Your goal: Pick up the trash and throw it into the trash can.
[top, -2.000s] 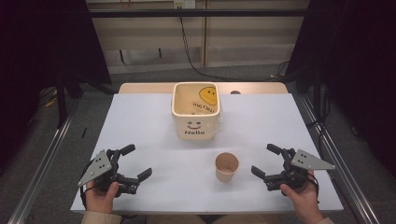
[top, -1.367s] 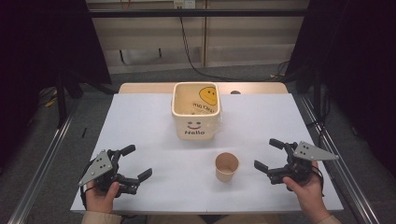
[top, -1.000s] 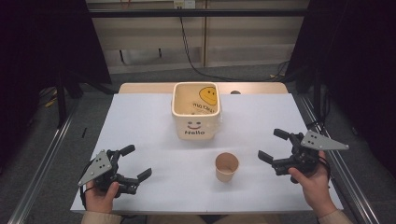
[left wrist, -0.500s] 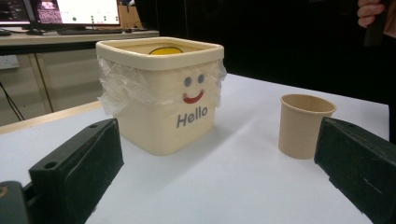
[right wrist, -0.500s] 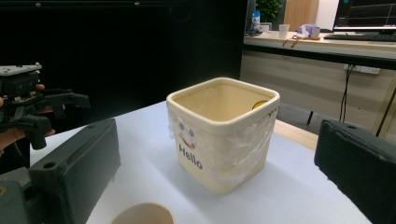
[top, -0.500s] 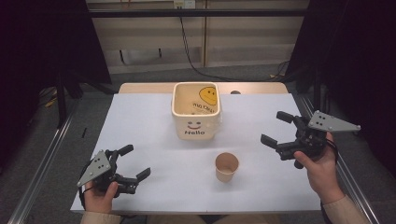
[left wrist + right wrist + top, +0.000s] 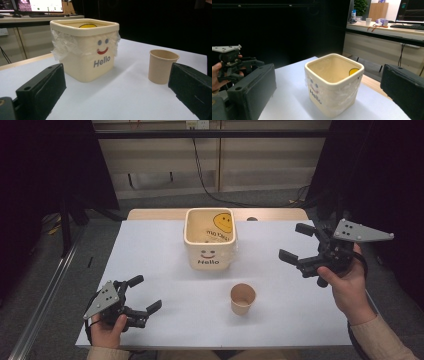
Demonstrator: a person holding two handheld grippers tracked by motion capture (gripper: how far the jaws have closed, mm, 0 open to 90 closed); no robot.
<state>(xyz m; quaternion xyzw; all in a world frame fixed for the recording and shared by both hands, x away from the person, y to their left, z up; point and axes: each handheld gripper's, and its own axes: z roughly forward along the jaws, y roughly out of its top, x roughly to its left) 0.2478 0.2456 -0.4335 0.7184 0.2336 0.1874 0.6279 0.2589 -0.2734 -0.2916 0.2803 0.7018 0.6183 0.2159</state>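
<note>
Entry, high view. Right claw (image 7: 306, 247) held above the right part of the desk (image 7: 150, 250), jaws spread wide, empty, facing the bin (image 7: 210, 240). Left claw (image 7: 140, 294) resting low at the near left corner, jaws likewise spread, empty. Cup (image 7: 243, 298): small, tan, probably paper, round with a rolled lip, slightly tapered, upright and open-mouthed on the desk, near of the bin and between the two claws. Bin: square, cream, probably plastic, rounded corners, thick rim, printed smile and "Hello" on its near face, yellow smiley inside; standing at the far middle. Desk top: pale, matt, smooth sheet.

Left gripper view. Bin (image 7: 85, 50) shows a thin crinkled clear film (image 7: 61, 46) tucked under its rim. Cup (image 7: 162, 65) stands to its right, apart from it, just beside the right jaw; both jaws well apart, nothing between them.

Right gripper view. Bin (image 7: 334, 82) centred between the wide jaws, seen from a corner, interior empty apart from the smiley. Left claw (image 7: 249, 62) visible far off in a hand (image 7: 218, 75).

Handling note, as judgement: the work looks like an approach to the bin or cup. Cup wall is thin and will dent; close gently on the mid-wall, jaws level, keep it upright. For the bin, grip the stiff rim, not the slippery film.
</note>
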